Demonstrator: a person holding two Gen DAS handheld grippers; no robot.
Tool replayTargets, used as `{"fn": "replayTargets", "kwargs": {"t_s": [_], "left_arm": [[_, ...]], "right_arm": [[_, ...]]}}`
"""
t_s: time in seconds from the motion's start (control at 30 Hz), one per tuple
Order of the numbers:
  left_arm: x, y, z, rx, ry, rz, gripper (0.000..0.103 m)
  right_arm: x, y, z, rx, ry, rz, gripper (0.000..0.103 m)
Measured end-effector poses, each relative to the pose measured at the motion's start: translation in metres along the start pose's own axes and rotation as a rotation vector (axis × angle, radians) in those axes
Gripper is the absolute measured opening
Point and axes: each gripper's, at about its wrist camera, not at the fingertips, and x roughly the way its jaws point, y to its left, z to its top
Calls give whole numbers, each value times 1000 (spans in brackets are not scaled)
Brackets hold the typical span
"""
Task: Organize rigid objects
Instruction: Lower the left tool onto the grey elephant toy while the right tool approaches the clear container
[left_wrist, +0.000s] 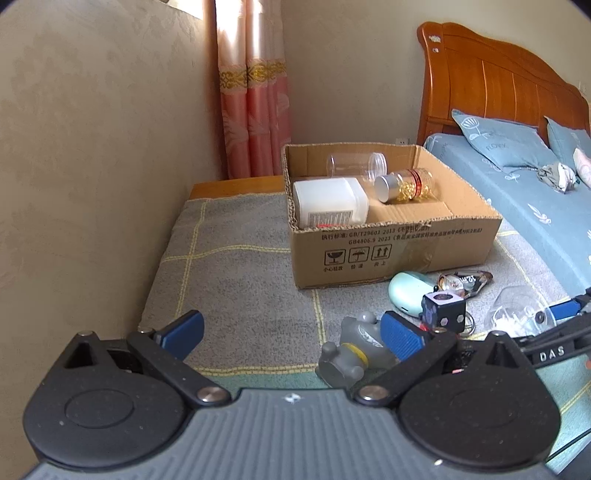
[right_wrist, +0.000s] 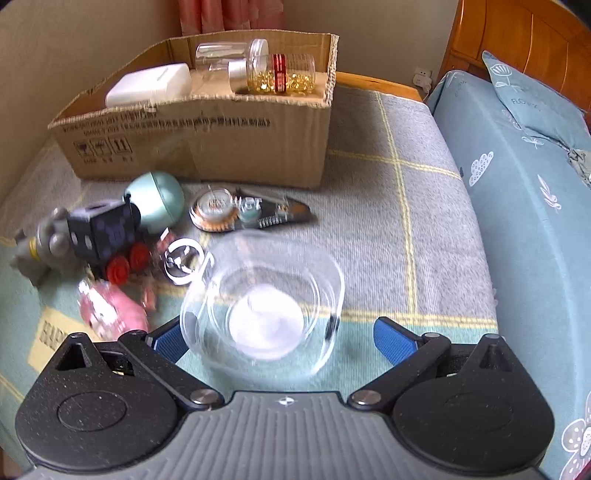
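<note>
Left gripper (left_wrist: 291, 332): jaws spread wide, nothing between the blue pads (left_wrist: 400, 338), hovering over the grey checked blanket (left_wrist: 240, 266). Its right pad sits just above a grey bear-shaped figure (left_wrist: 351, 350), contact unclear.

Right gripper (right_wrist: 280, 339): jaws spread wide, a clear glass bowl (right_wrist: 266, 306) sits between the pads with gaps on both sides, not pinched. Bowl is motion-blurred; whether it rests on the blanket cannot be told.

Ahead of both grippers: one open cardboard box (right_wrist: 207, 136). Inside, three items: one white square container (right_wrist: 151, 86) lying on its side, one empty clear jar (right_wrist: 229, 55) on its side, one clear bottle with yellow capsules (right_wrist: 280, 74), silver cap, red band, also on its side.

Loose items ahead-left of the right jaws, between them and the box:
- one mint-green egg-shaped case (right_wrist: 159, 199), just in front of the box
- one black cube-like toy with red wheels (right_wrist: 107, 236), touching the grey figure
- one correction-tape dispenser (right_wrist: 243, 214), ahead of the bowl
- one silver ring piece (right_wrist: 183, 264), just beside the bowl rim
- one pink toy (right_wrist: 110, 310), blurred, just left of the left pad

Blue bedding (right_wrist: 524, 206) lies right of the right jaws.
</note>
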Motion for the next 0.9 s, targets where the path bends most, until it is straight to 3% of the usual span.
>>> {"fn": "replayTargets", "kwargs": {"t_s": [0.4,0.53,0.7,0.9], "left_arm": [[53,-27,8,71,63,-51,101],[76,-29,4,58,116,-49,101],[68,-24,-6,55,128,-90,101],[49,-15,-19,97,137,-80,101]], "right_arm": [[-1,-4,-13,-3,-53,10,103],[-2,-3,-15,6,-67,4,103],[-3,-3,-17,4,-81,5,103],[-3,-3,-18,1,-83,5,103]]}}
